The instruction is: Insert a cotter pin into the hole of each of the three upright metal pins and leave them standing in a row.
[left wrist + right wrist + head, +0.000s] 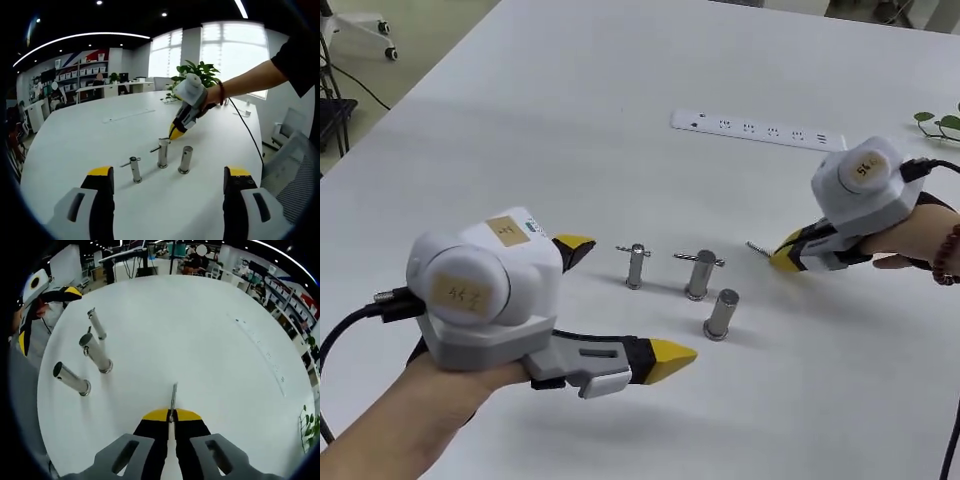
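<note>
- Head view: on the white table (570, 120), the far-left pin (635, 266) and the middle pin (700, 273) each have a cross-piece through the top. The bare pin (721, 313) stands nearest me, so I judge this is the last insertion. My right gripper (786, 258) is clamped on the third cotter pin (758, 247), whose tip points toward the row but is well apart from it. My left gripper (622, 300) has its jaws spread wide and holds nothing, just left of the row.
- Left gripper view: my own jaws rise apart at the bottom, with all three pins upright between and beyond them. The bare pin (185, 159) is on the right of the group, and the right gripper (175, 132) hovers behind the middle pin.
- Right gripper view: my jaws are closed together on the cotter pin (173, 399), which juts straight ahead over bare table. The bare pin (72, 378) lies off to the left. As I see it, the next move is to swing left, level the tip with the hole near that pin's top and push it through without tipping the pin. I cannot make out the hole.
</note>
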Demonstrator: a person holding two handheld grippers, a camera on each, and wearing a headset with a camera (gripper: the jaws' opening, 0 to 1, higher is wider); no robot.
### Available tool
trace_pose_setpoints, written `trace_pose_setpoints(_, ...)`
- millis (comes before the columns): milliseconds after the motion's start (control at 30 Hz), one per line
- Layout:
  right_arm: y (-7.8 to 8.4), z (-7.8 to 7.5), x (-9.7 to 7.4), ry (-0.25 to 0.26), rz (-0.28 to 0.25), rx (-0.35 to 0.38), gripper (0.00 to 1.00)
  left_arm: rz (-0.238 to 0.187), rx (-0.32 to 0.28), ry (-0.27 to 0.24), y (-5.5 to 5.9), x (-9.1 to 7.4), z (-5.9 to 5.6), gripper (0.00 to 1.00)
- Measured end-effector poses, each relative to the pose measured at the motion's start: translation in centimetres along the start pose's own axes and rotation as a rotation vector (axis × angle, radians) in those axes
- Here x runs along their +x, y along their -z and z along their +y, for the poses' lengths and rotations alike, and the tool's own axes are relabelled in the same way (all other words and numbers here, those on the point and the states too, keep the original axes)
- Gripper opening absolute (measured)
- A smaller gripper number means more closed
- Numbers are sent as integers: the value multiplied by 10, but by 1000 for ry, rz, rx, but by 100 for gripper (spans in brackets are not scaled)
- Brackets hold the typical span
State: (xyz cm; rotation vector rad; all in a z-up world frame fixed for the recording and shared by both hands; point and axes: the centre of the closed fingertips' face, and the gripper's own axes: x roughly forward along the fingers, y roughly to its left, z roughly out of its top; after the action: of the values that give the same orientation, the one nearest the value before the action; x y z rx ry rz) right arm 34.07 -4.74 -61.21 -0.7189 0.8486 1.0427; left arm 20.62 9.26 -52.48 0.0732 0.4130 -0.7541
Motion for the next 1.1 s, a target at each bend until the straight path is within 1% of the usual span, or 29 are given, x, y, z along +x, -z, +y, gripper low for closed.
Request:
trace_pose_setpoints(167,1,3,-1,-17,32,-36,0,4,2,3,1,0,-1,89)
trace_pose_setpoints(300,0,4,-1,-14,41,-64,0,5,-3,4,1,0,0,88)
trace_pose_setpoints(367,0,4,-1,-13,40,-59,0,6,-5,2,2,0,0,87)
trace_pose_setpoints(433,-1,4,-3,-17,28,-27,0,13,-8,-2,4,0,1,87)
trace_pose_setpoints(567,-5,3,-10,-4,3,-19,0,9,-18,-8,3,0,3,85)
trace_pose_setpoints(667,-9,5,-17,2,-17,-16,0,6,-21,-5,3,0,2,84)
trace_pose_setpoints(767,-13,10,-24,6,-43,-18,0,-2,-11,-1,2,1,1,82)
trace_pose_setpoints(867,-16,15,-30,10,-61,-27,0,-8,-31,5,1,0,0,82)
trace_pose_setpoints(967,-21,22,-39,5,-92,-22,0,-19,-41,3,0,0,0,81)
trace_pose_setpoints(1100,-27,30,-49,7,-122,-35,0,-14,-45,9,0,-1,-2,78)
